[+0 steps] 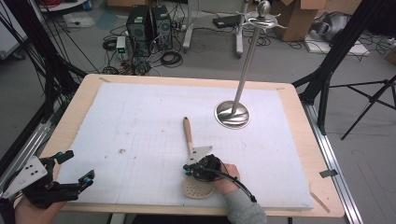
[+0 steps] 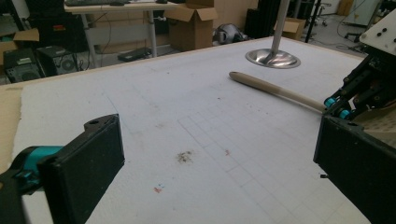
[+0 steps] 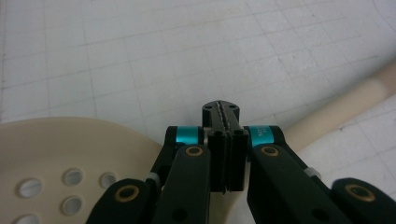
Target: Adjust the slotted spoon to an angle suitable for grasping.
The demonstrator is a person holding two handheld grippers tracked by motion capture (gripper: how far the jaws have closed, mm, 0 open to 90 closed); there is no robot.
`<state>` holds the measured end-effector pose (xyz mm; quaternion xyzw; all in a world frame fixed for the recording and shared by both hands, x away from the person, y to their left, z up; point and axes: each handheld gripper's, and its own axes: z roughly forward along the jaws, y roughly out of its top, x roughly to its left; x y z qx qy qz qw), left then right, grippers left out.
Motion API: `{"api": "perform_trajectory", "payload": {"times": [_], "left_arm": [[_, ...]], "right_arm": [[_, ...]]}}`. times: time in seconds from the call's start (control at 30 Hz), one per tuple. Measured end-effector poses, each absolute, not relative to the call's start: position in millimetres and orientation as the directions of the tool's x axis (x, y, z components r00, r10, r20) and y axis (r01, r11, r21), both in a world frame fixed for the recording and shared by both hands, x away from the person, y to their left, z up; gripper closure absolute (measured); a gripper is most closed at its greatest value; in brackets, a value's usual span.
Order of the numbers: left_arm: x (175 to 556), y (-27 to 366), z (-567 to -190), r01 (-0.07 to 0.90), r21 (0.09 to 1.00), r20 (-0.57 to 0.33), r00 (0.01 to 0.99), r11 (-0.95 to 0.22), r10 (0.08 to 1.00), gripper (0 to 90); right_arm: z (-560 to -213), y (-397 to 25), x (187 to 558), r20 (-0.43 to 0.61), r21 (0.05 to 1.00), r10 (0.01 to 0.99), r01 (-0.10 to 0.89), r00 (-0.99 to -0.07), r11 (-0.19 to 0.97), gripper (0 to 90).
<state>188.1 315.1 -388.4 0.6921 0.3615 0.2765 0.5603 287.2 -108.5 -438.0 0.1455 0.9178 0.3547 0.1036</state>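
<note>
A beige skimmer lies on the white foam board (image 1: 140, 121), its long handle (image 1: 187, 133) pointing away from me and its perforated round head (image 1: 197, 189) near the front edge. My right gripper (image 1: 188, 169) sits over the neck where handle meets head. In the right gripper view the right gripper (image 3: 225, 109) has its jaws pressed together with nothing seen between them; the head (image 3: 60, 154) lies lower left and the handle (image 3: 341, 109) runs off to the right. My left gripper (image 1: 77, 167) stands open at the front left corner, and its open jaws frame bare board in the left gripper view (image 2: 219, 149).
A metal stand with a round base (image 1: 232, 114) and a tall pole (image 1: 247, 56) rises at the back right of the board. A small dark stain (image 2: 184, 157) marks the board. Computers, cables and boxes lie on the floor beyond the wooden table edge (image 1: 187, 78).
</note>
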Motion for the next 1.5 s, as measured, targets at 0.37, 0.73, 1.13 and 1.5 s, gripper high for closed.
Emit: {"api": "perform_trajectory", "payload": {"times": [0.37,0.73,1.13,1.5], "left_arm": [[193,311,-388,0.189,0.975,-0.021,0.597,-0.116,0.802,2.1],[200,304,-389,0.19,0.974,-0.019,0.617,-0.125,0.787,2.1],[209,296,-389,0.187,0.974,-0.021,0.639,-0.129,0.769,2.1],[213,292,-390,0.188,0.973,-0.021,0.65,-0.133,0.76,2.1]], "right_arm": [[-436,-121,287,-0.059,0.669,0.364,0.234,-0.93,0.705,90.0],[-434,-135,283,-0.087,0.654,0.38,0.235,-0.921,0.719,90.0],[-432,-154,280,-0.081,0.637,0.404,0.264,-0.911,0.724,90.0],[-432,-178,279,-0.053,0.634,0.406,0.284,-0.912,0.72,90.0]]}}
